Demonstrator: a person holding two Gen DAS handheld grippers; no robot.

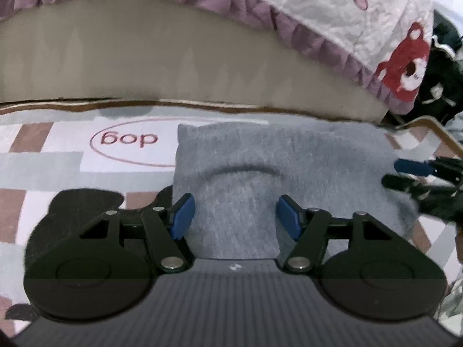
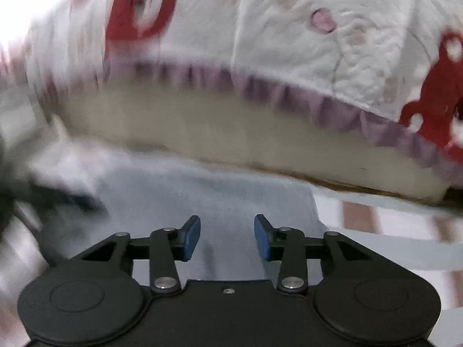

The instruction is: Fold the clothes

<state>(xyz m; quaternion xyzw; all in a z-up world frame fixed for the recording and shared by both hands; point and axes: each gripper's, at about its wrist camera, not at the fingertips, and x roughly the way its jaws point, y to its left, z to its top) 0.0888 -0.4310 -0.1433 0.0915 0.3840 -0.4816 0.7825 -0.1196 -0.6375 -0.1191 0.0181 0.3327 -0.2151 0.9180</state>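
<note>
Black linkage arms and blue pads of the left gripper [image 1: 234, 217] fill the foreground of the left wrist view, its jaws spread wide and released, with nothing between them. Directly ahead lies the folded grey garment [image 1: 289, 170], a soft fleecy rectangle resting flat on a patchwork mat [image 1: 58, 162] of grey, white and brown blocks; a pink oval on the mat encloses the word "dog" [image 1: 129, 139], seen inverted, just beside the garment's left edge. At the garment's right edge the right gripper [image 1: 405, 173] enters from the side, its fingers [image 1: 413, 167] lying over the fabric. From the right wrist view, blurred, the right gripper [image 2: 227, 237] is likewise parted and grasping nothing, poised over the same grey garment [image 2: 202, 190]. Behind, a beige mattress side [image 1: 144, 57] rises, overhung by a white quilted bedspread [image 1: 332, 14] with purple ruffle [image 1: 303, 29] and red bear motif [image 1: 405, 60].
</note>
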